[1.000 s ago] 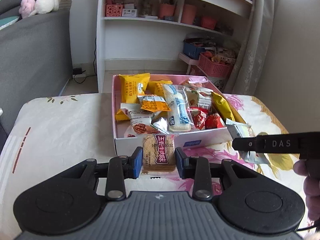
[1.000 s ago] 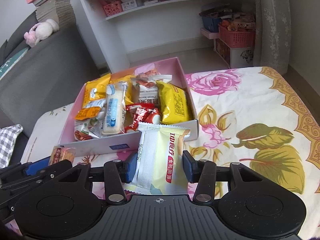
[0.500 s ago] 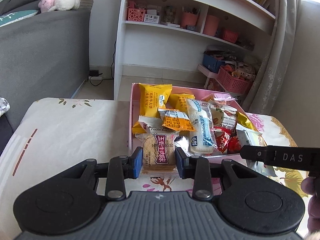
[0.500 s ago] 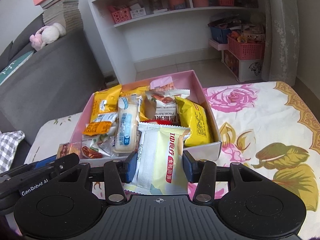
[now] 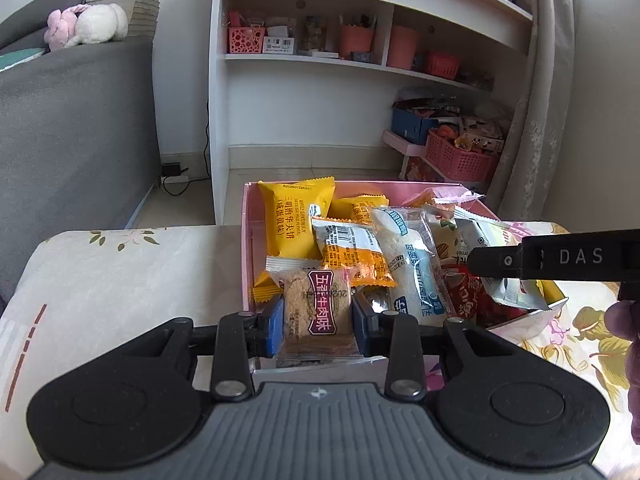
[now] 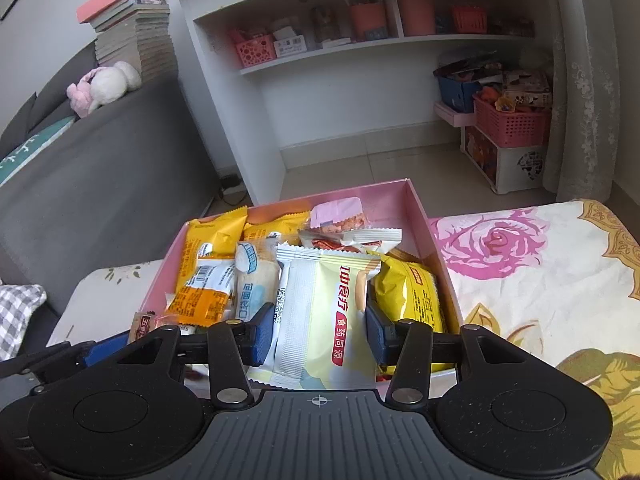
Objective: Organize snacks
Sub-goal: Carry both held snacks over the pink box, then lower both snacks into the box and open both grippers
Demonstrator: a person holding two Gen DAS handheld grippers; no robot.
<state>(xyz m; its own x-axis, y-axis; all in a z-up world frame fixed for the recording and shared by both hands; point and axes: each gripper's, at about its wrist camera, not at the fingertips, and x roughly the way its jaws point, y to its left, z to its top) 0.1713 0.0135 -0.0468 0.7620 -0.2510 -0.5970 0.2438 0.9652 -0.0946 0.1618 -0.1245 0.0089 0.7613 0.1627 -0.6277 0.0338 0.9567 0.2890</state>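
- Grippers both carried a snack: the left gripper [image 5: 317,317] was clamped on a brown biscuit packet [image 5: 317,312], the right gripper [image 6: 320,330] on a white pouch [image 6: 324,312].
- Both hung over the near edge of the pink box [image 6: 424,216], which was crowded toward 12 o'clock.
- If let go there, a packet could slide off the heap onto the floral cloth [image 6: 540,264].

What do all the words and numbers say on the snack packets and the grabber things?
"DAS": white letters on the black side of the right gripper.
"五香牛肉味": maroon label on the biscuit packet in the left gripper.
"食药同源": red strip on the white-and-yellow packet in the right gripper.
"WHITE SANDWICH": partly legible on the tall yellow packet.
Other packet print in the pink box and the shelf labels: too small or blurred.
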